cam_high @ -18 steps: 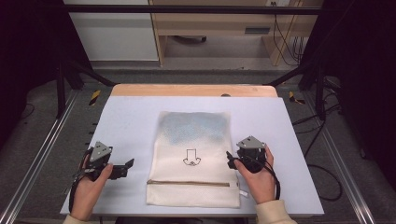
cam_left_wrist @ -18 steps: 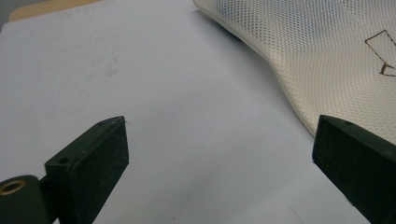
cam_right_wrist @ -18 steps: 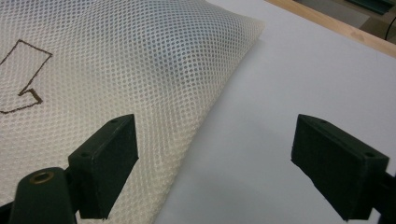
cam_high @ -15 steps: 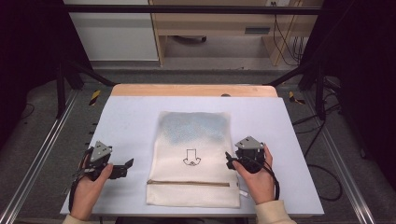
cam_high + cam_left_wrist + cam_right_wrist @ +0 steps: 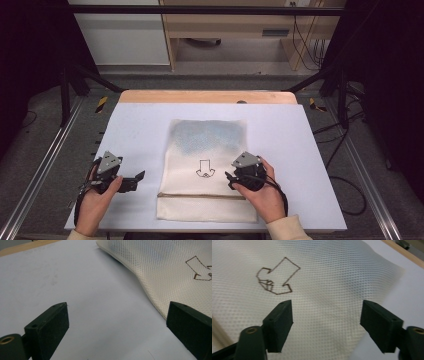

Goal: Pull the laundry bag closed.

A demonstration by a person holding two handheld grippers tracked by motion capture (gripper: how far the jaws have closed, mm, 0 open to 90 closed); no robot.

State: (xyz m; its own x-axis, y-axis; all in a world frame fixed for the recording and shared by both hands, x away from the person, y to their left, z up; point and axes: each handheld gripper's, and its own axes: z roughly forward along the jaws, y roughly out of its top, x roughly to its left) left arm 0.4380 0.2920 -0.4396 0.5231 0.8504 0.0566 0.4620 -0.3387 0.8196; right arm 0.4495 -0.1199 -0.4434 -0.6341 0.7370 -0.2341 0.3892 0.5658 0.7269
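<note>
Both claws rest low over a pale lilac-white sheet (image 5: 310, 150) that covers the wooden-edged table (image 5: 205, 96), each held in one of the person's hands. Left gripper (image 5: 136, 179), black with a grey three-cornered plate on top, sits on the bare sheet with its jaws spread wide and nothing between them; in the left gripper view the two black jaws stand far apart over bare sheet. Off to that claw's right, a short gap away, lies a cream-white mesh fabric bag (image 5: 207, 170), flat on the sheet. In the left gripper view the bag's curving near edge (image 5: 160, 277) runs up to and behind the right-hand jaw; whether jaw and cloth touch I cannot tell.

Right gripper (image 5: 229, 179), also black with a grey plate, sits at the bag's right side, its jaws pointing inward over the mesh. In the right gripper view its jaws are released and well apart, with the netted cloth (image 5: 327, 290) lying slightly rumpled beneath and between them; nothing is pinched. Just ahead of this claw, toward the bag's middle, a dark outlined arrow mark (image 5: 277, 277) is drawn on the fabric. Nearer the person than both claws, a tan band (image 5: 200, 195) crosses the bag's width. Beyond the arrow, the bag's far half shows a bluish-grey tint (image 5: 207, 135) through the mesh.
</note>
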